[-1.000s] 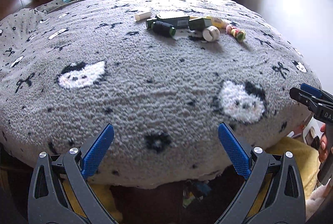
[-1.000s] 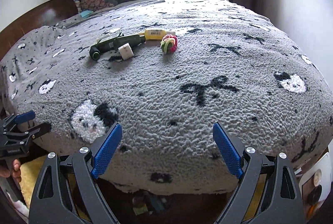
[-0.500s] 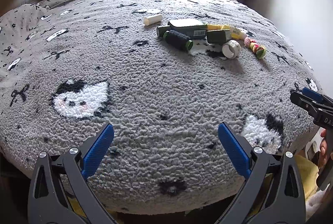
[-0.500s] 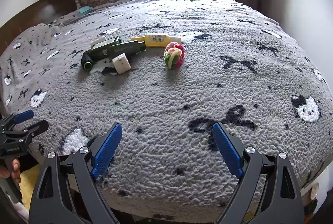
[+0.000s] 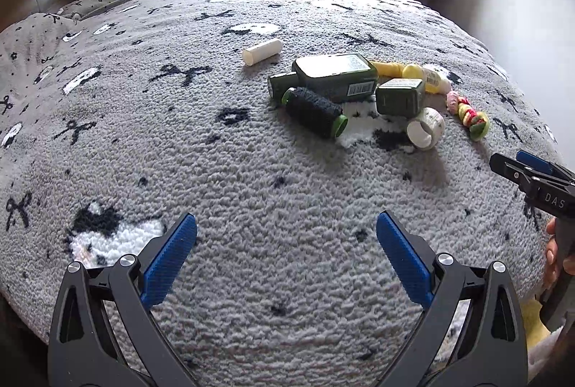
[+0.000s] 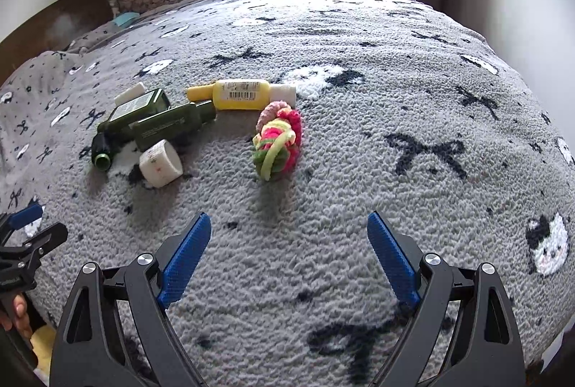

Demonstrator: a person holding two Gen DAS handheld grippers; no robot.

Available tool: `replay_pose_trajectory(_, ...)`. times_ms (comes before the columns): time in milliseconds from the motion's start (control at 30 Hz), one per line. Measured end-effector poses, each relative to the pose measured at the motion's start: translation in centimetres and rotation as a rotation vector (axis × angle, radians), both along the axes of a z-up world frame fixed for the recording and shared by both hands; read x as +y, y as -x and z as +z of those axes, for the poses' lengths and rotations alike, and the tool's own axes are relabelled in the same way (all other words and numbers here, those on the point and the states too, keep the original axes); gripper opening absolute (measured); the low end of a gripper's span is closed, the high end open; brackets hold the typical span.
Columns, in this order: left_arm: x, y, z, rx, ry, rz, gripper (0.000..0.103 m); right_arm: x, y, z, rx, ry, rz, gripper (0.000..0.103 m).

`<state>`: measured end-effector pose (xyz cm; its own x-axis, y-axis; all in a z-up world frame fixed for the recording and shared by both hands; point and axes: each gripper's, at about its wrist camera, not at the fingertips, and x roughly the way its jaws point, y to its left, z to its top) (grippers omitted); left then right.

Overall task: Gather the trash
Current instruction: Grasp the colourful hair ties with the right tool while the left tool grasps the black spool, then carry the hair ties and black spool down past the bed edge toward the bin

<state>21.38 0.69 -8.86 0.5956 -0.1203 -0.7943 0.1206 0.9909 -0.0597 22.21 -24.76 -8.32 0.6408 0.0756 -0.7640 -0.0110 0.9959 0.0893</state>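
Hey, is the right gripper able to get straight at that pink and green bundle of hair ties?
Probably yes: the right gripper is open, and only bare blanket lies before the hair ties.

Left gripper [image 5: 286, 236] wide apart over grey blanket [image 5: 179, 153], green bottles [image 5: 336, 76], tape roll [image 5: 426, 128] beyond

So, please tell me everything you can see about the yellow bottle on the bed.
The yellow bottle is a small squeeze bottle, plastic by its look, lying on its side on the grey fleece blanket. It has a white cap at one end and a white label with a barcode facing up. A narrower yellow piece lies at its other end; whether that is part of it I cannot tell. It sits at the far side of the pile, close to a dark green bottle and the coloured hair ties. Neither gripper touches it.
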Motion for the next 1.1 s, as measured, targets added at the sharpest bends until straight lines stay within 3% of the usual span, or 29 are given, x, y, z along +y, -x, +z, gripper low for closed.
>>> replay_pose_trajectory(433, -1.9, -8.0, -0.6, 0.027, 0.027, 0.027, 0.094, 0.4, -5.3, -0.7, 0.001, -0.035, 0.000, 0.087)
replay_pose_trajectory(533, -2.2, -8.9, -0.9, 0.036, 0.039, 0.028, 0.088, 0.6, -6.2, -0.9, 0.003, -0.033, 0.000, 0.084)
replay_pose_trajectory(600, -2.3, -9.3, -1.1, 0.036, 0.028, 0.030, 0.073, 0.8, -6.7, -1.1, 0.008, -0.020, 0.005, 0.078)
replay_pose_trajectory(700, -2.3, -9.6, -1.1, 0.041, 0.025, 0.023, 0.048, 0.7, -7.1, -1.5, 0.022, -0.009, -0.001, 0.049)
replay_pose_trajectory(733, -2.3, -9.5, -1.1, 0.043, 0.029, 0.016, 0.047, 0.5, -7.1, -1.4, 0.020, -0.014, -0.004, 0.035)
replay_pose_trajectory(767, -2.3, -9.3, -1.0, 0.044, 0.026, 0.011, 0.044, 0.3, -6.9, -1.4, 0.018, -0.023, -0.004, 0.029)
replay_pose_trajectory(1100, -1.9, -4.4, 0.7, 0.004, 0.016, -0.025, 0.043, -0.4, -2.1, 0.2, -0.017, 0.017, 0.017, 0.026)
